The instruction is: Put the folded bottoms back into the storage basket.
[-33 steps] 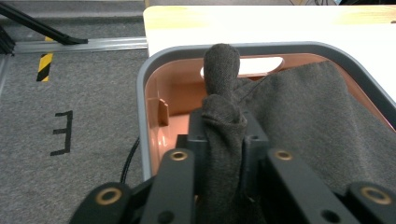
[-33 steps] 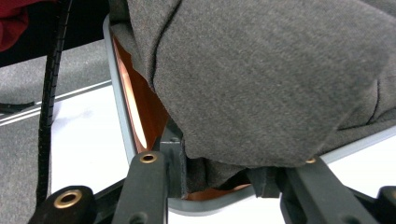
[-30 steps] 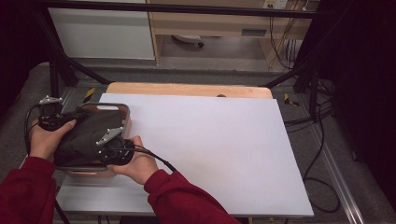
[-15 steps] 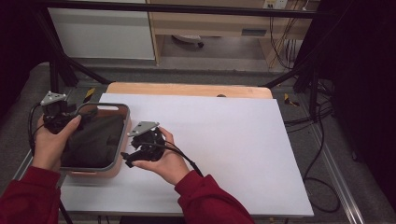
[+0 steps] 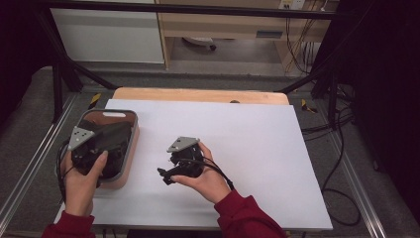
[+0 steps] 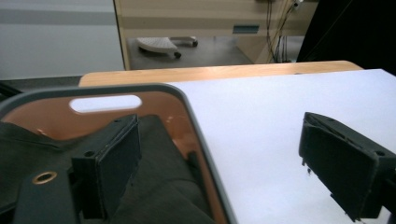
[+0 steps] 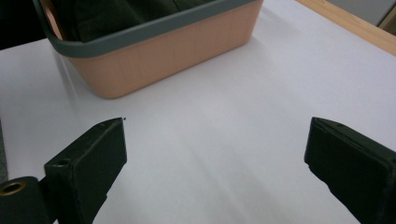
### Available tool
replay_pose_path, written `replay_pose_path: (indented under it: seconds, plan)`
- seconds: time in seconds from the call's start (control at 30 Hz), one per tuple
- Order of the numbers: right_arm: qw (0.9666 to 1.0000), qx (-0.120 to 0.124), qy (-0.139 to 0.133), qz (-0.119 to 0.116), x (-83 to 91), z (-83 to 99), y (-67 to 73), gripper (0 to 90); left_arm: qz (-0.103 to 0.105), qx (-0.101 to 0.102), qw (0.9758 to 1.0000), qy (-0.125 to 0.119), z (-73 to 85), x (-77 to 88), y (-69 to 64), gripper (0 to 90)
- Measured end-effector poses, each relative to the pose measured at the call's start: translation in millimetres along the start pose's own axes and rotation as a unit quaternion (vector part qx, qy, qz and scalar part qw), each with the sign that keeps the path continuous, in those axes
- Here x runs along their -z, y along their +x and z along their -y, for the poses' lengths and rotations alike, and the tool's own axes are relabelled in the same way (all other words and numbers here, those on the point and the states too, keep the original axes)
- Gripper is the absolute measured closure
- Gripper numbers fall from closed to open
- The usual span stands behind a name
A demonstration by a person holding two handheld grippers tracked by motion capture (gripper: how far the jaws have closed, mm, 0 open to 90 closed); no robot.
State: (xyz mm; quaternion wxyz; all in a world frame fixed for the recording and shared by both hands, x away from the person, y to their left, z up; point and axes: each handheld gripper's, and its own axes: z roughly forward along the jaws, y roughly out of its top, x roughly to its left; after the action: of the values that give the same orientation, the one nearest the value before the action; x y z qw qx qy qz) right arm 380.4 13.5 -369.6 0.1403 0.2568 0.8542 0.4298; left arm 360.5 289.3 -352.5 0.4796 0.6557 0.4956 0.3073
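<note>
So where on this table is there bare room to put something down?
The white sheet lies bare from the right gripper to its far and right edges. It is crowded at the left, where the basket holds dark cloth under the left gripper.

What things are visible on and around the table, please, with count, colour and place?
Basket: one, peach with grey rim, left part of the table.
Dark cloth: one, black, inside the basket.
White sheet: one, covering the table.
Wooden table edge: one, light brown, far side.
Cables: several, black, on the floor at right.
Left gripper: one, black, open, over the basket.
Right gripper: one, black, open, above the sheet.
Sleeves: two, red, near edge.
</note>
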Motion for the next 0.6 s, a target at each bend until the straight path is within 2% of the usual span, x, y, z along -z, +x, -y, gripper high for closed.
replay_pose_path:
  seconds: [0.17, 0.3, 0.47, 0.6]
  plan:
    - [0.9999, -0.01, -0.004, 0.002, 10.4, 5.5, -11.4, 5.1, 0.004, -0.016, 0.9998, -0.013, 11.4, -2.7, -9.6, 11.9]
    - [0.9997, -0.019, -0.011, 0.011, 18.4, 8.3, -20.0, 5.0, 0.014, -0.012, 0.9996, -0.02, 20.2, -6.3, -13.6, 11.8]
    - [0.9984, -0.031, -0.036, 0.03, 31.0, 9.3, -30.9, 5.4, 0.006, -0.016, 0.9995, -0.027, 27.5, -7.6, -10.9, 11.9]
    - [0.9969, -0.034, -0.056, 0.043, 39.6, 10.5, -38.8, 5.3, -0.001, -0.007, 0.9995, -0.03, 31.3, -8.6, -9.0, 11.3]
